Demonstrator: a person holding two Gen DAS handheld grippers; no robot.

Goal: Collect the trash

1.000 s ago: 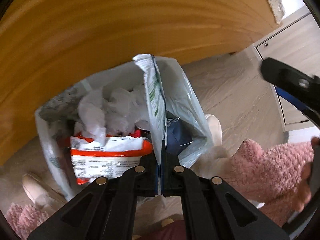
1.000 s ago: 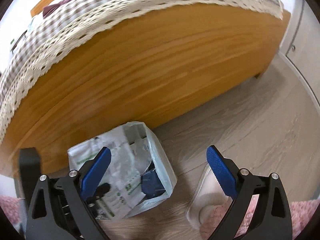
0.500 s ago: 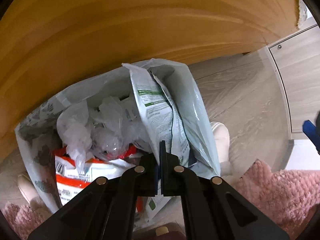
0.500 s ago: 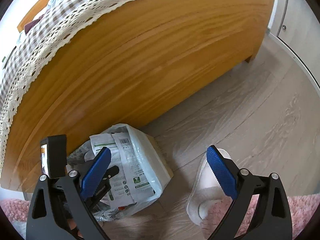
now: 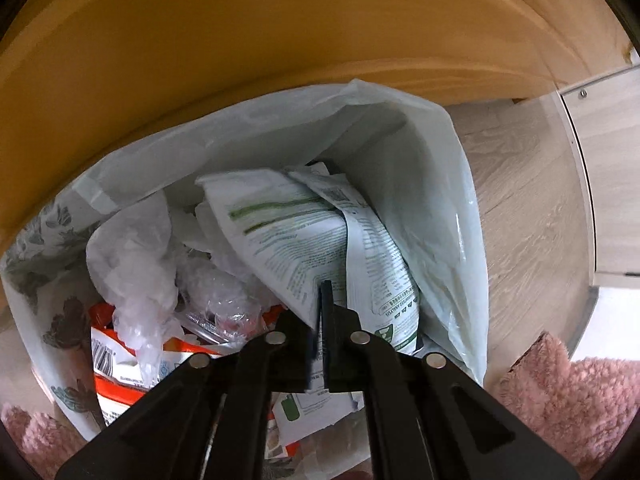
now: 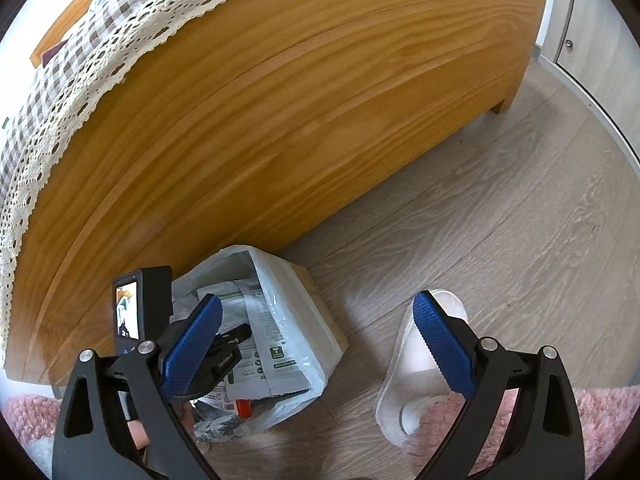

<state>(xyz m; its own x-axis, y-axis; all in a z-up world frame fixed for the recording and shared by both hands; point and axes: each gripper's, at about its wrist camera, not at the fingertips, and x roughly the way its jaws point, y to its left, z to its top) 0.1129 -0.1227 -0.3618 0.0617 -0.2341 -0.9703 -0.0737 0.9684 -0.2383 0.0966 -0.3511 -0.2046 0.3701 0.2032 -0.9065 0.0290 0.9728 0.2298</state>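
A white trash bag [image 5: 432, 184] stands open on the floor against a wooden bed frame. Inside lie crumpled clear plastic [image 5: 136, 264] and an orange-and-white wrapper [image 5: 120, 380]. My left gripper [image 5: 320, 308] is shut on the edge of a white packet with green print [image 5: 296, 240], and the packet leans into the bag's right side. In the right wrist view the same bag [image 6: 296, 300] is at lower left, with the left gripper [image 6: 236, 336] over its mouth holding the packet [image 6: 256, 320]. My right gripper [image 6: 318, 302] hangs open and empty above the floor beside the bag.
The wooden bed frame [image 6: 280, 120] rises right behind the bag, topped by a checked, lace-edged cover [image 6: 80, 60]. A pale slipper [image 6: 416, 360] lies on the wood floor right of the bag. A pink fluffy rug [image 6: 600, 420] runs along the near edge, and a cupboard door [image 6: 580, 40] stands at far right.
My left gripper has sunk towards the bag with the packet, which now tilts over inside the bag's mouth. The right gripper has drifted slightly, still open.
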